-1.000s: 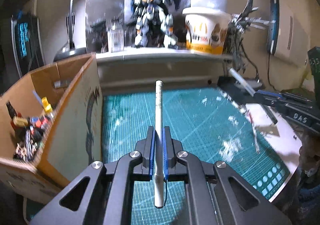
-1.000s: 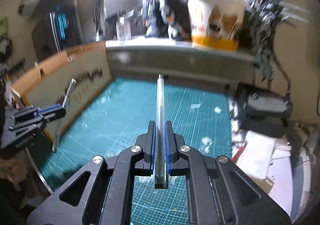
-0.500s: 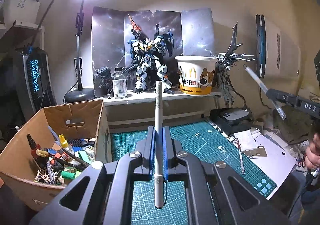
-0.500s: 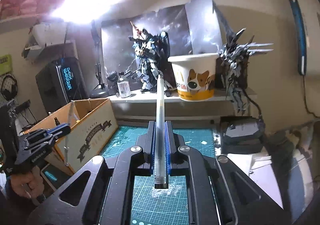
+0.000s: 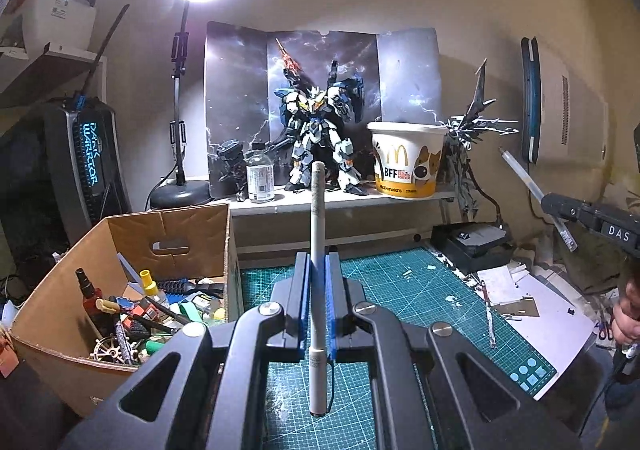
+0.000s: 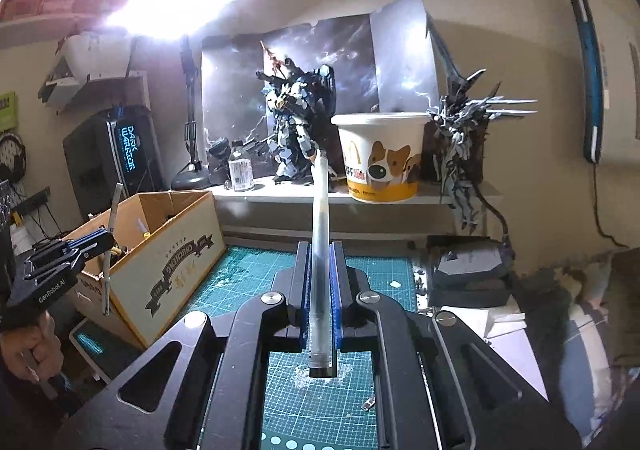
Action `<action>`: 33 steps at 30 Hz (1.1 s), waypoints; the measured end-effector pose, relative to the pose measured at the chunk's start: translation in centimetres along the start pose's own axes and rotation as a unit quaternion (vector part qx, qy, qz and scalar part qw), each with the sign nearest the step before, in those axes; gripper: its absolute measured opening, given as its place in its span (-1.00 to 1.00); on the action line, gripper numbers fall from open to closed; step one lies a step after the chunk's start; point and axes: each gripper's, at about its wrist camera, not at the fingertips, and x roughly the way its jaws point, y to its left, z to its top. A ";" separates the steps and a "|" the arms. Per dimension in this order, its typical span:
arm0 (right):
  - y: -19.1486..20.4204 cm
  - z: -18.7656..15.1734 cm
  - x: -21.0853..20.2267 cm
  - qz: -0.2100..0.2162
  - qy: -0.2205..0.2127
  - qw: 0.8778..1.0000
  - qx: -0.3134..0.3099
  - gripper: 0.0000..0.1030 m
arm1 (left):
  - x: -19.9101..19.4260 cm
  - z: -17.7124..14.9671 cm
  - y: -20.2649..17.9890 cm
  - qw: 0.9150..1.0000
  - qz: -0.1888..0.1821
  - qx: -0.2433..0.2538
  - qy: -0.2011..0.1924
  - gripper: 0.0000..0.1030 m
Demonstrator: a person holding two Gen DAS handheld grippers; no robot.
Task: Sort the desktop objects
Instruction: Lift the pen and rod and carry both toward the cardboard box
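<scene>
At 6 o'clock in the left wrist view, the left gripper (image 5: 318,290) has its fingers pinching a white pen (image 5: 317,250) that runs toward 12 o'clock, its lower end hanging free over the green cutting mat (image 5: 420,290) on the bench. At 8 o'clock an open cardboard box (image 5: 192,234) holds a jumble of small tools, too tangled to name singly. At 3 o'clock the right gripper (image 5: 554,205) is cut off by the frame edge, and so is the hand (image 5: 628,314) below it.

In the right wrist view, at 6 o'clock, the right gripper's fingers (image 6: 305,282) pinch a translucent pen (image 6: 321,250) pointing to 12 o'clock; glare washes out the lamp at 11 o'clock. At 9 o'clock the left gripper and its pen show small beside the box; the right edge at 3 o'clock is dark and blurred.
</scene>
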 end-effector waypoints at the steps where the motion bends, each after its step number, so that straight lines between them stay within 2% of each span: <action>1: 0.2 0.0 0.0 0.001 0.000 1.000 -0.002 -0.84 | -0.1 0.0 0.1 1.000 0.004 0.000 -0.001 -0.86; 11: 2.1 -0.1 1.9 0.022 0.018 0.999 -0.028 -0.84 | -0.7 -0.4 2.0 0.999 0.040 -0.014 0.006 -0.86; 33: 7.9 -0.1 6.1 0.122 0.038 0.990 -0.057 -0.84 | -4.1 -1.7 7.3 0.990 0.132 -0.047 0.010 -0.86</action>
